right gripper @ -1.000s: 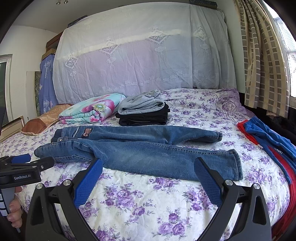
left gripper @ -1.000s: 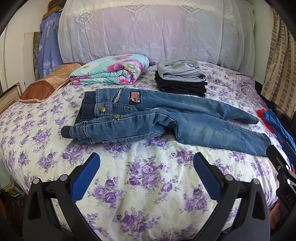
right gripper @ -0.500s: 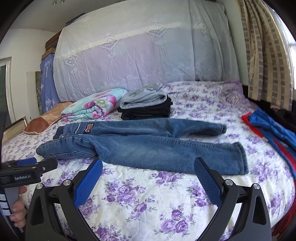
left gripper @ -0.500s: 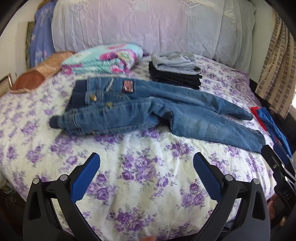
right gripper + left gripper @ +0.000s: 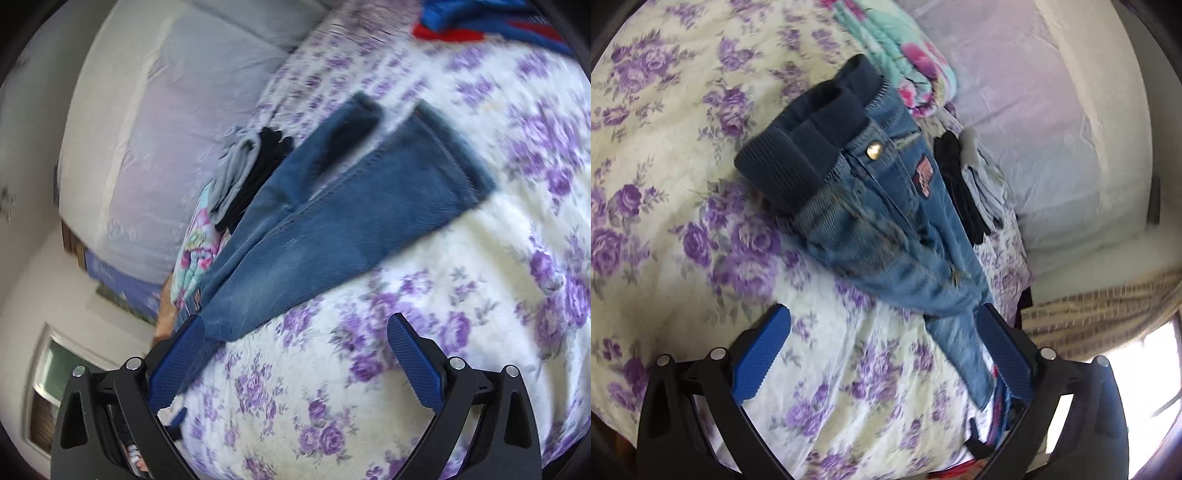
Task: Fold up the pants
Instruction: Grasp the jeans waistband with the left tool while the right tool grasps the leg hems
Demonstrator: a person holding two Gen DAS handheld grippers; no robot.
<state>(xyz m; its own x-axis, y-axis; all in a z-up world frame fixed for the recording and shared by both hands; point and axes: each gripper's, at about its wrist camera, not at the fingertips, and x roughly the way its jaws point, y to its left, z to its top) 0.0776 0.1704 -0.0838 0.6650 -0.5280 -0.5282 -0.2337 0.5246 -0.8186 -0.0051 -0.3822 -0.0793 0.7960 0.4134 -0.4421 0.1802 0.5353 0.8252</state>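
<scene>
Blue jeans (image 5: 886, 221) with a dark ribbed waistband (image 5: 809, 147) lie flat on the purple-flowered bed (image 5: 683, 240). My left gripper (image 5: 882, 354) is open and empty, hovering close above the sheet just short of the waist end. In the right wrist view the two leg cuffs (image 5: 424, 158) lie side by side on the sheet. My right gripper (image 5: 295, 354) is open and empty, close above the sheet beside the nearer leg (image 5: 314, 243). Both views are tilted and blurred.
A folded floral blanket (image 5: 908, 74) and a stack of folded grey and black clothes (image 5: 971, 184) lie beyond the jeans. Red and blue garments (image 5: 491, 22) lie past the cuffs. A covered headboard (image 5: 1052, 129) and curtain (image 5: 1100, 317) stand behind.
Both grippers have rolled sideways and dropped in close to the jeans, the left toward the waistband, the right toward the leg cuffs. Both stay open. The jeans have not moved.
</scene>
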